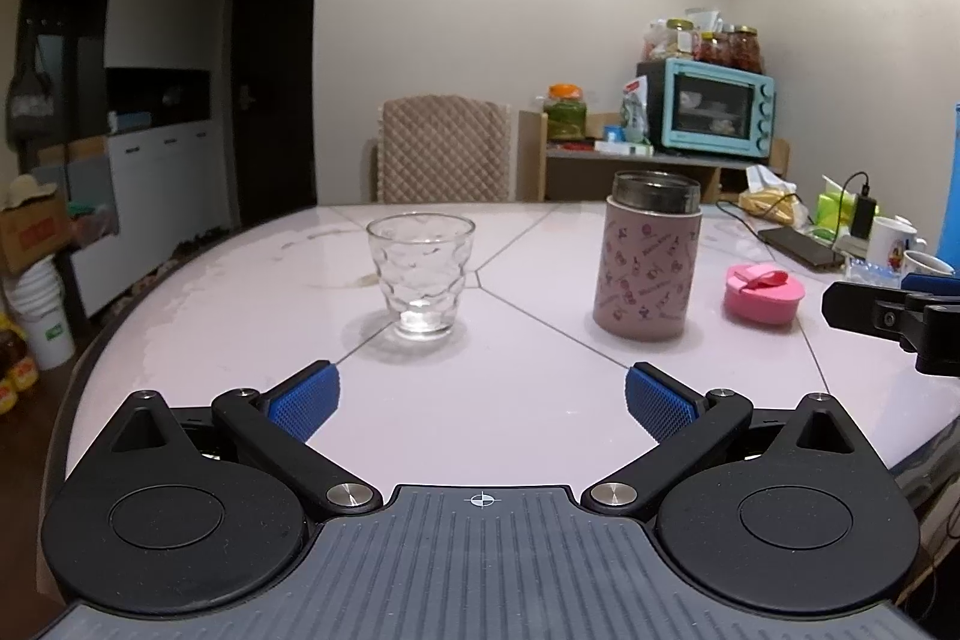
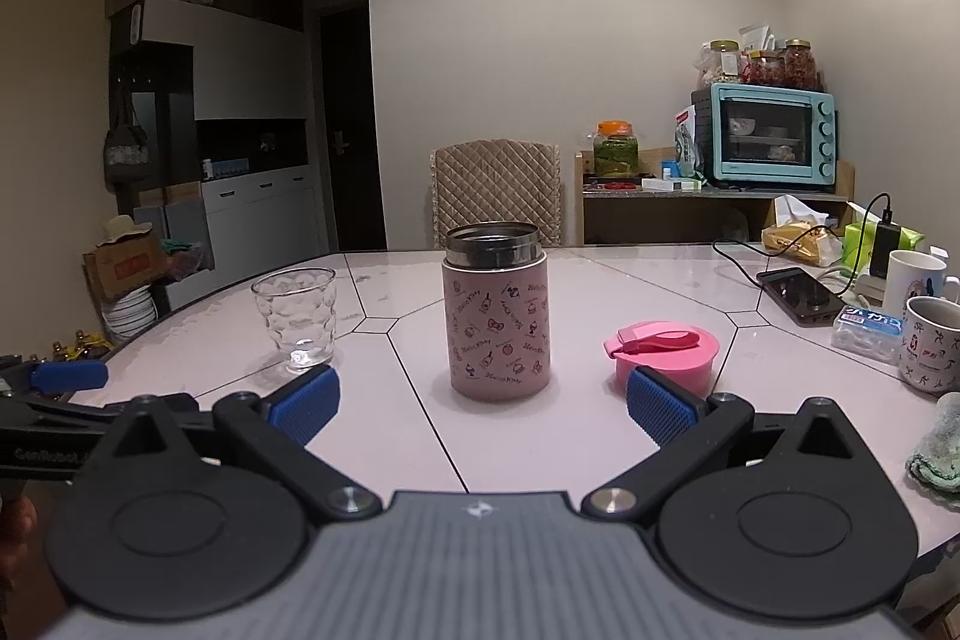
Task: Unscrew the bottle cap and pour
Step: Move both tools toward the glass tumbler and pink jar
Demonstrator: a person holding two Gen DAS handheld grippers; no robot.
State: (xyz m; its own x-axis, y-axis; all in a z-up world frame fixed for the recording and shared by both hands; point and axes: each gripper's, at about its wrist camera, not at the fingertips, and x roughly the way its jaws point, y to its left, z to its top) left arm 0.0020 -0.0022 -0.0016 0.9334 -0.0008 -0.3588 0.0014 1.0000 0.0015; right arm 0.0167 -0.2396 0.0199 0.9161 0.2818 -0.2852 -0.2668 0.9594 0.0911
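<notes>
From the left wrist view, we see our left gripper (image 1: 480, 400) low over the table (image 1: 528, 424), its blue pads spread wide with nothing between them. At about 11 o'clock from it stands the glass (image 1: 421, 275), upright. A glint sits at its base, but we cannot tell whether that is a little liquid or only the thick bottom. The rest of it looks empty.

At about 1 o'clock stands the bottle (image 1: 649, 257), upright, its steel mouth open with no cap on it. Just beside it, toward 2 o'clock, the cap (image 1: 763, 293) lies on the table, near the bottle but not touching it. So the unscrewing is, as things lie, done.

From the right wrist view, our right gripper (image 2: 480, 403) is also spread wide and empty. It faces the bottle (image 2: 497, 311) at 12 o'clock, with the glass (image 2: 295, 319) at 10 o'clock and the cap (image 2: 663, 349) at 1 o'clock, just past the right finger's pad. The tip of the left gripper shows at 9 o'clock.

We judge the pour harder to place. A cap off and a near-empty glass fit a bottle opened and waiting to be tipped. They fit equally well a small pour made and the bottle set down again. We cannot see into the bottle, so its contents stay unknown. Neither gripper holds anything, and bottle and glass stand well apart.
</notes>
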